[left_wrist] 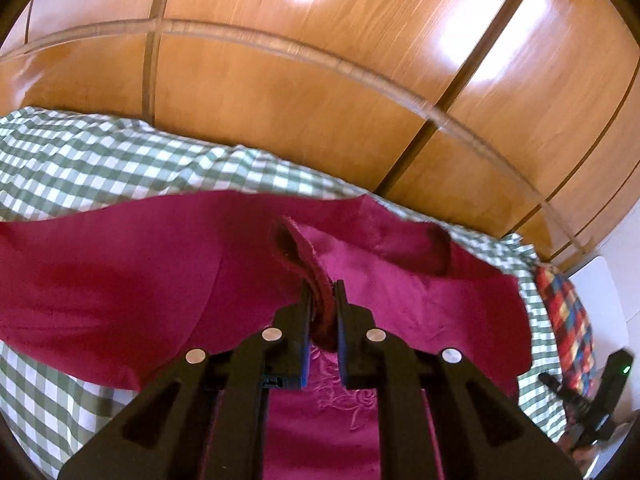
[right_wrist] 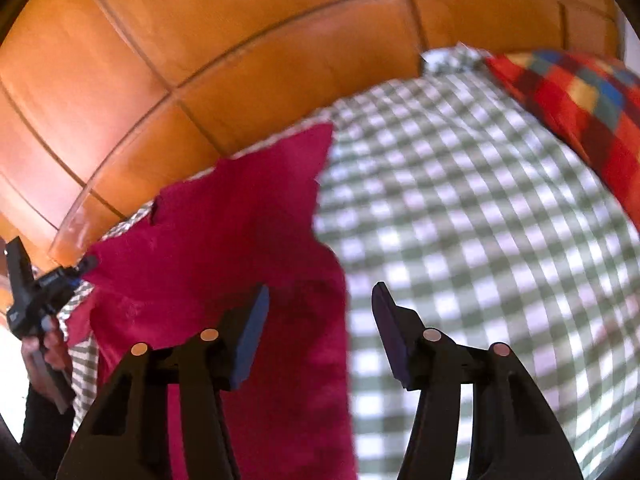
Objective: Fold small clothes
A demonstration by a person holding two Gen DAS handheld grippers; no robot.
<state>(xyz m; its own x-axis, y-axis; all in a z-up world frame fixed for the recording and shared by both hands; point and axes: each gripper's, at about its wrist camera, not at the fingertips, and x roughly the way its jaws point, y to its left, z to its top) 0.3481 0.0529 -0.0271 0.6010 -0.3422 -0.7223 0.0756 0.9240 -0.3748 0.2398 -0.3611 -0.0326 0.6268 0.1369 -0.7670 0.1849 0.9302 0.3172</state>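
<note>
A crimson garment [left_wrist: 120,280] lies spread over a green-and-white checked bedspread [left_wrist: 100,152]. My left gripper [left_wrist: 323,292] is shut on a raised fold of its hem, and the cloth hangs down between the fingers. Embroidery shows on the fabric just below the jaws. In the right wrist view the same garment [right_wrist: 224,220] fills the left half, with its right edge running under my right gripper [right_wrist: 320,292]. That gripper hovers open above the cloth and nothing is pinched. The left gripper [right_wrist: 86,262] appears at the far left, gripping a corner of the garment.
Glossy wooden panels [left_wrist: 320,80] rise behind the bed. A red, blue and yellow checked pillow [right_wrist: 580,100] lies at the right end of the bedspread [right_wrist: 460,220]. A hand [right_wrist: 44,352] holds the left gripper's handle. The right gripper [left_wrist: 560,388] shows at the left view's right edge.
</note>
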